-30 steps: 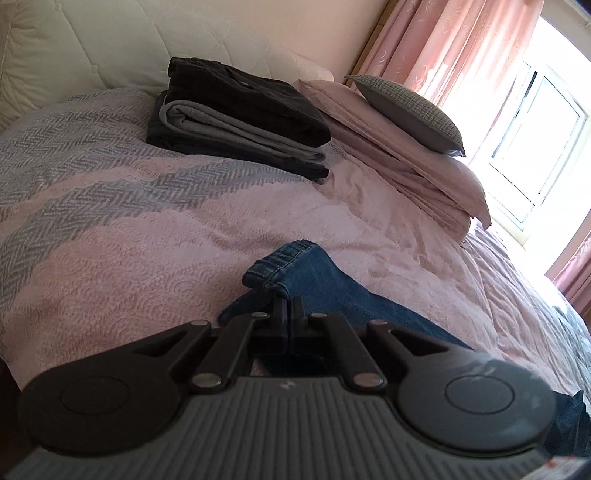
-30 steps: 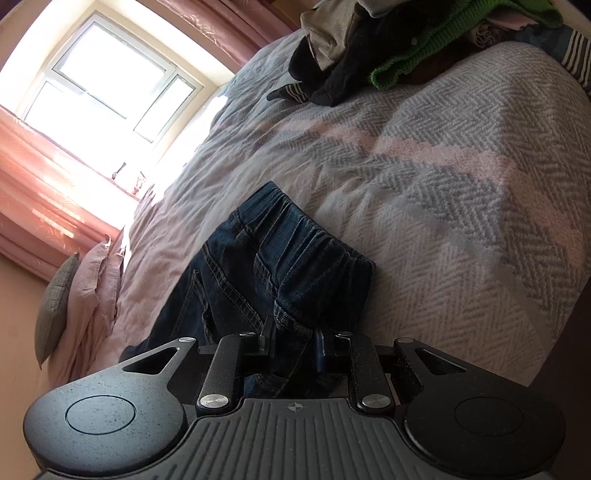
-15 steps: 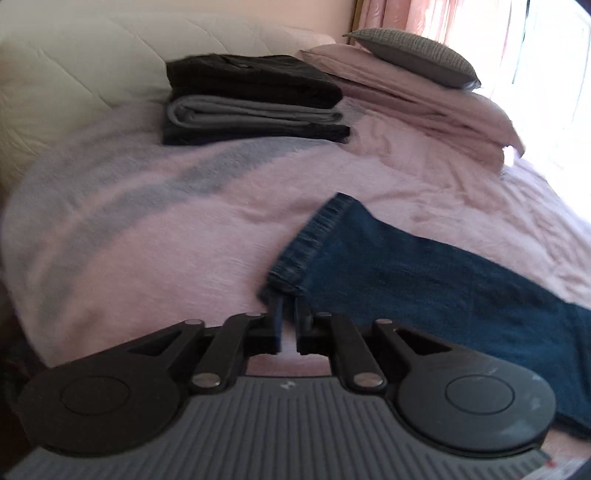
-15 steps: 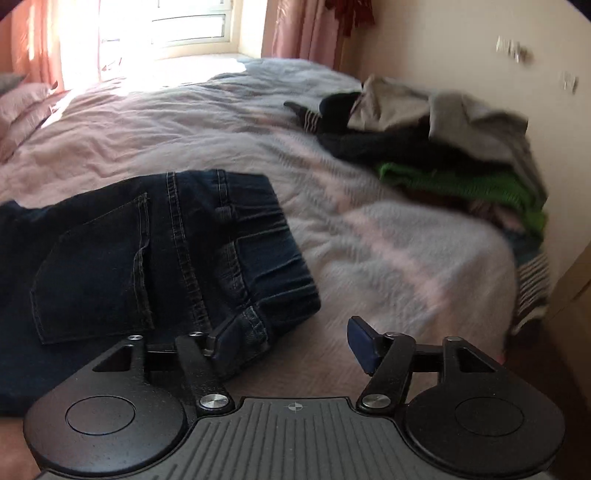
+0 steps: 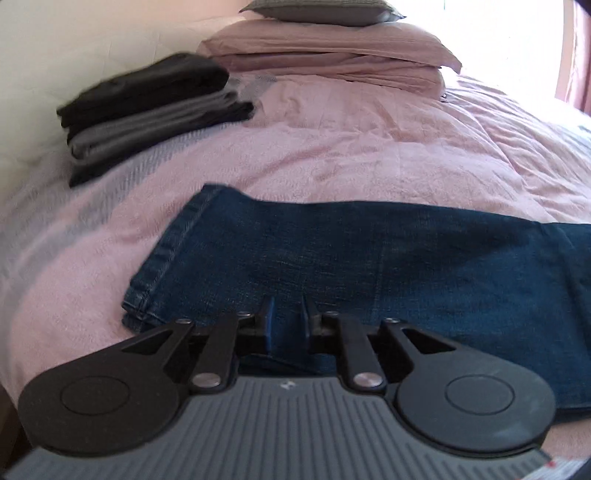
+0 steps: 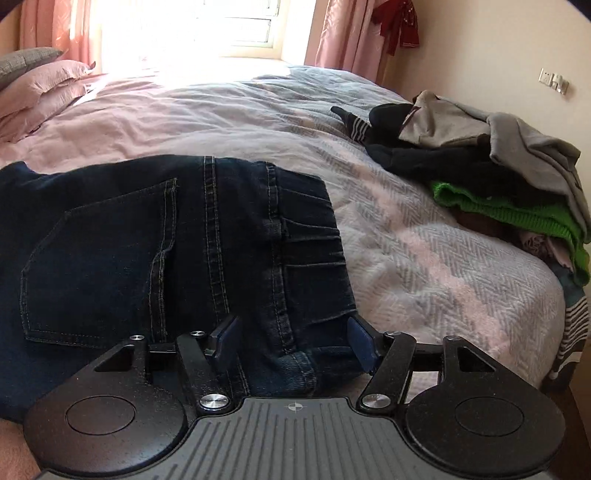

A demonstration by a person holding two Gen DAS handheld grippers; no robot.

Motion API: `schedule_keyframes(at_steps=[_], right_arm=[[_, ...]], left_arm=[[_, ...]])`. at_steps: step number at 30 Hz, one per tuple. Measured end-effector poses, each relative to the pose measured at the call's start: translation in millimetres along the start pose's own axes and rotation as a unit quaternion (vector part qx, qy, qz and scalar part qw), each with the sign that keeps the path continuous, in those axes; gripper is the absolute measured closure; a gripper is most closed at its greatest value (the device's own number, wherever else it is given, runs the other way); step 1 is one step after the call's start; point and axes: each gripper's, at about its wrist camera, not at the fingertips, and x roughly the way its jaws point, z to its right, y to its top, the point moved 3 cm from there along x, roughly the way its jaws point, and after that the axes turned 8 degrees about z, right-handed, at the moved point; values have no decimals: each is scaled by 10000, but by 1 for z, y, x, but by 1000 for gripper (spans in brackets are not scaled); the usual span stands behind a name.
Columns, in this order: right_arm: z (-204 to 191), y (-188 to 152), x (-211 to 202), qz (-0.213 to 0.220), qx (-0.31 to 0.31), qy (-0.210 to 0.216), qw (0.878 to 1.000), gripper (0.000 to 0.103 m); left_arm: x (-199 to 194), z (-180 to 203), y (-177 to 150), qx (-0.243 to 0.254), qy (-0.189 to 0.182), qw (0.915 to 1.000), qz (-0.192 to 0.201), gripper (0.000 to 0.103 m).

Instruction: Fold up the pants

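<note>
Sunlit window [image 6: 236,26]; pink curtains [image 6: 343,33] (cream walls)

Your left gripper [image 5: 286,325] body hides the near edge of the jeans [image 5: 369,266], so you cannot tell whether its narrowly parted fingers touch denim. The jeans run off the left-wrist frame's right side. Motion blurs the folded stack [image 5: 147,110]. The clothes pile [image 6: 498,177] is cut off at right.
</note>
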Motion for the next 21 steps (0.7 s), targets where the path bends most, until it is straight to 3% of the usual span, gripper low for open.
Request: schedule_keyframes(at_steps=[3, 6, 9, 11, 13, 14, 17, 19, 21], right_arm=[[-7, 32, -17, 570, -64, 115, 9983, 44], [-34, 63, -8, 1066, -269, 373, 9932, 44], [-63, 77, 19, 1152, -258, 697, 9905, 54], [-79, 80, 35, 1202, -297, 933, 9879, 61], [-93, 79, 55, 1149, -416, 1061, 9868, 63], [-97, 76, 65, 1078, -517, 1044, 9873, 64], [-107, 57, 102, 574, -991, 1076, 9876, 64], [-107, 57, 99, 631, -1037, 1044, 9871, 64], [-103, 63, 78, 746, -904, 982, 9882, 64]], left_arm=[[-21, 29, 40, 46, -381, 9980, 504, 93], [-24, 101, 84, 285, -1157, 9879, 989, 93], [-22, 207, 110, 395, -2324, 9661, 1056, 93], [-26, 284, 115, 604, -3115, 9419, 1101, 92], [-23, 351, 108, 955, -3559, 9245, 979, 92], [-17, 385, 100, 1215, -3651, 9185, 911, 92], [22, 440, 65, 1775, -3235, 9282, 478, 94], [39, 440, 45, 1937, -2999, 9331, 420, 94], [31, 428, 49, 1867, -3058, 9325, 467, 94]])
